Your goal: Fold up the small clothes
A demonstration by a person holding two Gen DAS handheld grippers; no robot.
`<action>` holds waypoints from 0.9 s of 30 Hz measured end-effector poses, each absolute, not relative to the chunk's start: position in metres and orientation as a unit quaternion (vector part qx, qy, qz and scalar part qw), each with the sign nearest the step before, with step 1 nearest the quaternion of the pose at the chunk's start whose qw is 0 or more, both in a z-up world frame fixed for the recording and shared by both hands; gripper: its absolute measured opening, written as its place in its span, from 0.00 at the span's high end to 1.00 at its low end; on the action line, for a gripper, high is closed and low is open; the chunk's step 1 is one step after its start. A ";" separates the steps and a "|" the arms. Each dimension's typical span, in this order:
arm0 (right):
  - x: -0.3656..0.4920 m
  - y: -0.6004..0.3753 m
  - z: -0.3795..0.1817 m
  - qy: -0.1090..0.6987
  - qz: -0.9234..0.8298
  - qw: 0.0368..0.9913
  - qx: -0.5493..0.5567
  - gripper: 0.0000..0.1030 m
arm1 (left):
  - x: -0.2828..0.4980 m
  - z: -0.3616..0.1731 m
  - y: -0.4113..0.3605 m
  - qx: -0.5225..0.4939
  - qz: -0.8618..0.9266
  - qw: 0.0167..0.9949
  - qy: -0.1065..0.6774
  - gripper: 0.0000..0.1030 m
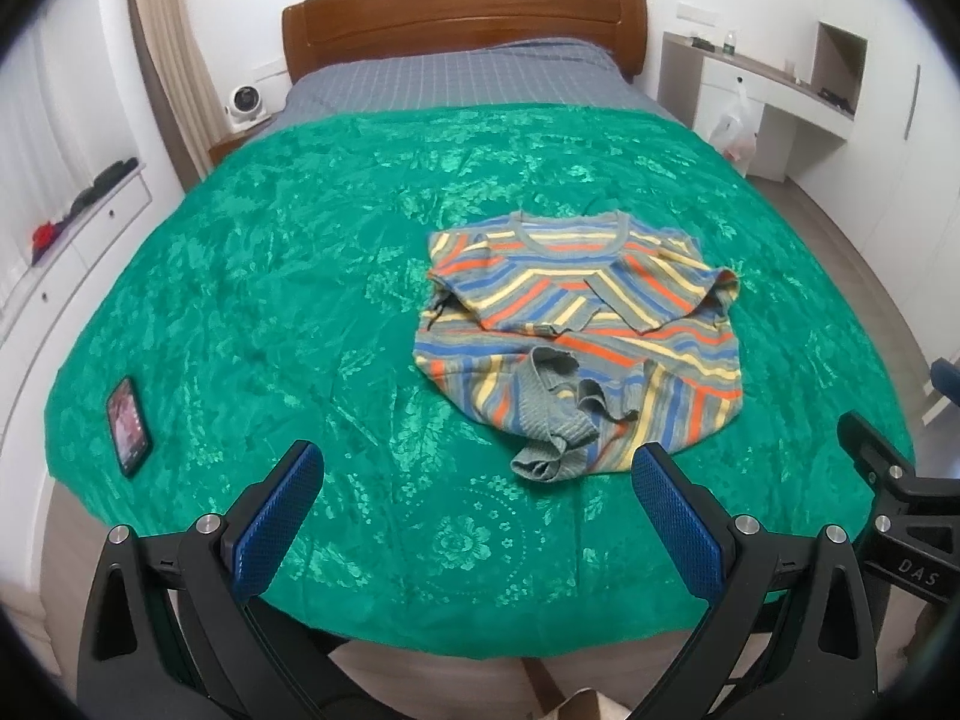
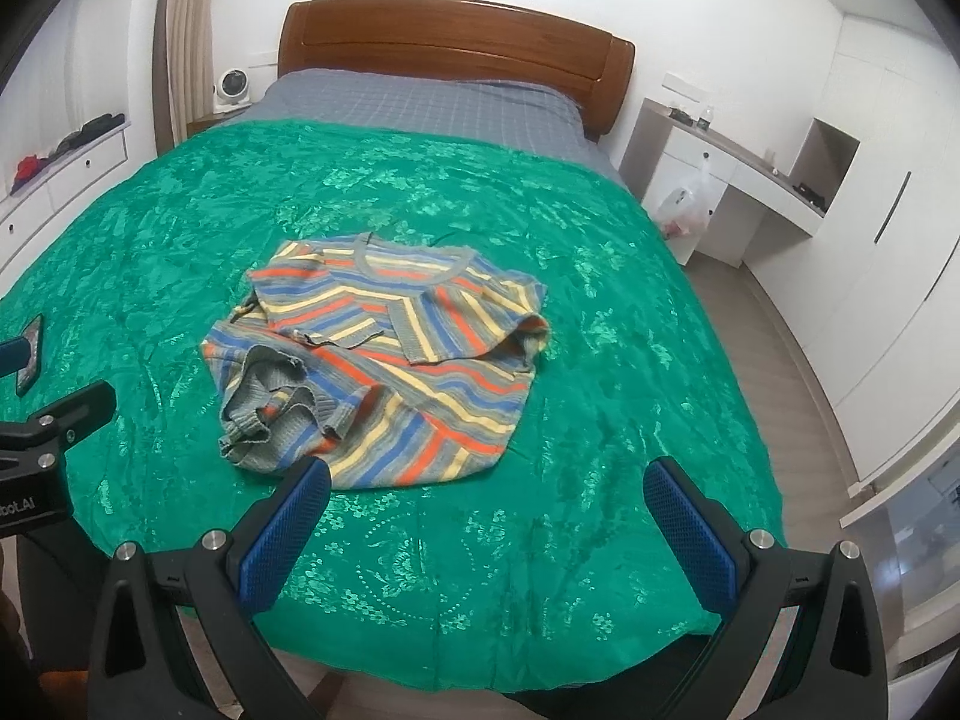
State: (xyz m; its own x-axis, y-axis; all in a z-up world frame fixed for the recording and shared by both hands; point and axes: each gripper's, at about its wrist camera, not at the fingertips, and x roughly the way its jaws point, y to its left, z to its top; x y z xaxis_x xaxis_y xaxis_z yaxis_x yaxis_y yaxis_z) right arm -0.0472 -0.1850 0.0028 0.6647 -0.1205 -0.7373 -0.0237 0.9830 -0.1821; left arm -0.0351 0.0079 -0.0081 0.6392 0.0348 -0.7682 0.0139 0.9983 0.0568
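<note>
Lying on bed: striped sweater (image 1: 576,330), roughly mid-cover, neckline toward the headboard (image 1: 462,21), hem toward the grippers.
Sweater state: both sleeves folded inward across the chest, cuffs meeting near the middle; lower hem bunched, with a grey ribbed band (image 1: 555,414) turned up and crumpled at its near left corner in the left wrist view.
Surface: green floral bedspread (image 1: 270,276) covering most of the bed; grey checked sheet (image 1: 468,81) exposed at the head end.
Left gripper (image 1: 477,519): jaws spread wide, nothing between the blue pads (image 1: 279,519); held above the near edge of the bedspread, clear of the fabric. Sweater lies ahead and to its right.
Right gripper (image 2: 489,531): jaws likewise wide apart, empty; hovering over the near edge. Its left fingertip overlaps the sweater hem in the right wrist view; contact cannot be judged.
Gripper relation: side by side; part of each one's black frame shows at the edge of the other's view.
Phone (image 1: 127,425): dark, screen lit, flat on the bedspread near its left edge, well apart from the sweater.
Room, left: white drawer unit (image 1: 90,234) with dark and red items on top; small white fan (image 1: 246,103) beside the headboard.
Room, right: white desk (image 1: 774,93) with a plastic bag (image 1: 735,129) on the floor by it.
</note>
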 end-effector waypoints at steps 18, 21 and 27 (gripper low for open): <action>-0.046 -0.187 -0.002 0.418 -0.046 0.902 -0.100 0.00 | -0.035 -0.008 0.007 0.028 0.005 0.905 0.424 0.00; -0.046 -0.185 -0.004 0.420 -0.047 0.900 -0.104 0.00 | -0.035 -0.009 0.006 0.029 0.005 0.906 0.423 0.00; -0.045 -0.184 -0.005 0.422 -0.048 0.899 -0.109 0.00 | -0.035 -0.009 0.006 0.028 0.005 0.906 0.423 0.00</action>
State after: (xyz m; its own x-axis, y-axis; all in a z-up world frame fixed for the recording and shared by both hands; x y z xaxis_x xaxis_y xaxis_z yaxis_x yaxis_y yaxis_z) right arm -0.0454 -0.1844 -0.0050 0.6393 -0.1781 -0.7480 -0.0058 0.9717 -0.2363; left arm -0.0348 0.0060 -0.0091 0.6425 0.0335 -0.7656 0.0147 0.9983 0.0560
